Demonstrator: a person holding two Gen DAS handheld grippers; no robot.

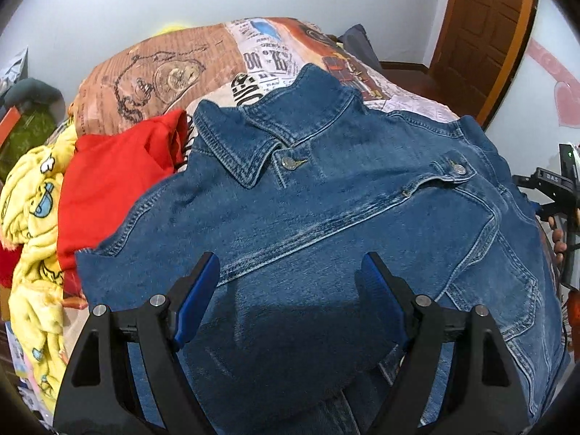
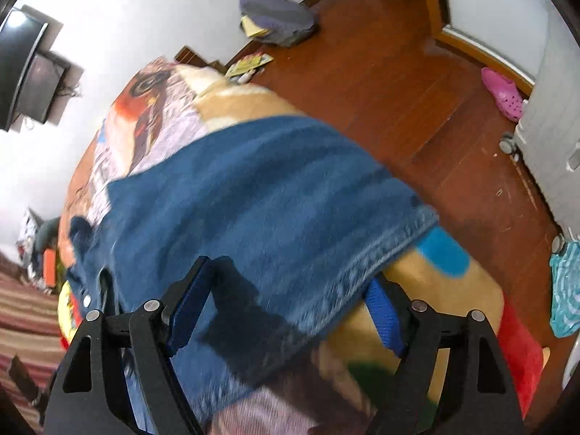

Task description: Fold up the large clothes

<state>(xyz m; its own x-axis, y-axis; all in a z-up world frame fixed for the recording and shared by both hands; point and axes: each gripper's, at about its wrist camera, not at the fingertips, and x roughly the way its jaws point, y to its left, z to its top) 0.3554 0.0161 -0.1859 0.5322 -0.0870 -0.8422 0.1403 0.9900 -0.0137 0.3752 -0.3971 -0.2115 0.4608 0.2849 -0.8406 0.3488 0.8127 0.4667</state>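
Note:
A blue denim jacket (image 1: 326, 217) lies front up on the bed, collar toward the far side, buttons showing. My left gripper (image 1: 290, 275) is open and empty, hovering just over the jacket's lower body. In the right wrist view the jacket (image 2: 253, 199) is blurred and spreads across the bed to its edge. My right gripper (image 2: 290, 290) is open, its jaws straddling the jacket's hem edge without closing on it. The right gripper also shows at the right edge of the left wrist view (image 1: 558, 188).
A red garment (image 1: 116, 188) and a yellow patterned blanket (image 1: 36, 235) lie left of the jacket. The printed bedspread (image 1: 163, 72) covers the bed. Wooden floor (image 2: 417, 90) lies beyond, with a grey bag (image 2: 275, 14), a pink shoe (image 2: 504, 94) and a door (image 1: 482, 29).

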